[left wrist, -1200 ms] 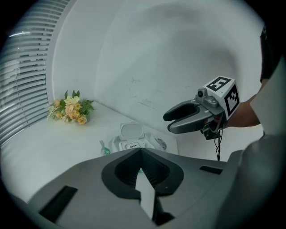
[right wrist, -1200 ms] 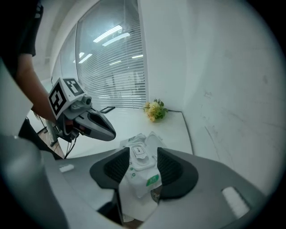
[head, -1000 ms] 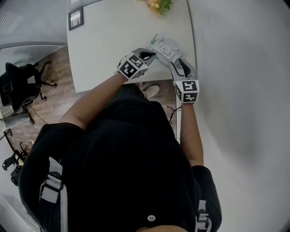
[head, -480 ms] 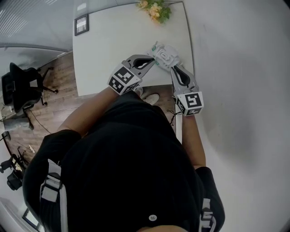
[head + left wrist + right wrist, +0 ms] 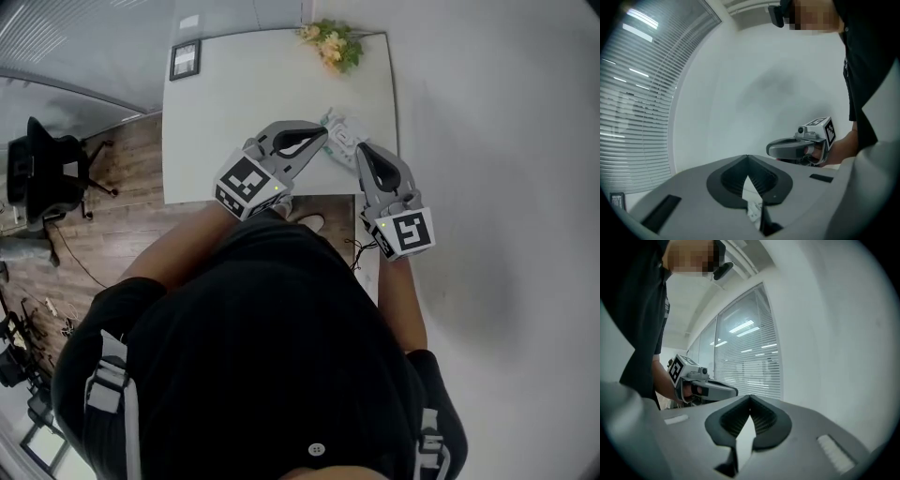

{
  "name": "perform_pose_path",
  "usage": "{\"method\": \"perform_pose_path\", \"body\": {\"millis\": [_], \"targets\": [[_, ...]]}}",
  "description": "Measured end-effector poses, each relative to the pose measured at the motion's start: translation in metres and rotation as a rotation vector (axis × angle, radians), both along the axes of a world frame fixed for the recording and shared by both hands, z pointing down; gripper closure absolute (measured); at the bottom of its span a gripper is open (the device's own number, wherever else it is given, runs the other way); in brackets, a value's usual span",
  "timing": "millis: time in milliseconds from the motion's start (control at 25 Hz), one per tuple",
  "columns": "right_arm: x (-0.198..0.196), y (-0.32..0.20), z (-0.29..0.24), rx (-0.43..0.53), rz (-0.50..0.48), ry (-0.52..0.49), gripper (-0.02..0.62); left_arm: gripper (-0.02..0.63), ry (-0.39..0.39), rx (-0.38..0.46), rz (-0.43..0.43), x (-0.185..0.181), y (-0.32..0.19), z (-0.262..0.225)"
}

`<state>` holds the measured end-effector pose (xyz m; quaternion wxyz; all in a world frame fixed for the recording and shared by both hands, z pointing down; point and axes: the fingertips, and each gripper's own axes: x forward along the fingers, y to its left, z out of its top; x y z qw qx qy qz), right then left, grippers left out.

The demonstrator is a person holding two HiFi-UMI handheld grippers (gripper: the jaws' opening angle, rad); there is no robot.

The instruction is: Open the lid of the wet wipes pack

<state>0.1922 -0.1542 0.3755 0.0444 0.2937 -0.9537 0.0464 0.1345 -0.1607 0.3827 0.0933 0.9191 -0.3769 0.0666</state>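
White wipes pack [image 5: 345,132] clamped in left tool [image 5: 323,138], near table [image 5: 234,103] right edge

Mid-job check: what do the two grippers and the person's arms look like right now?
Both the left gripper and right gripper are grey tapering shells with black ribbed pads. Each carries a white cube with black square markers at the back. The person wears a black short-sleeved top, forearms bare.

Head view looks steeply down on left gripper [image 5: 325,138] and right gripper [image 5: 359,150], whose level views show each other.
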Motion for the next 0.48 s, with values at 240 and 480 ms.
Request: {"method": "perform_pose_path", "body": {"millis": [240, 480], "targets": [[-0.013, -0.002, -0.053, 0.062, -0.024, -0.034, 0.584, 0.601, 0.025, 0.101, -0.023, -0.008, 0.003, -0.052], [-0.02, -0.005, -0.051, 0.07, -0.048, -0.019, 0.584, 0.6, 0.004, 0.152, -0.045, -0.01, 0.003, -0.062]]}}
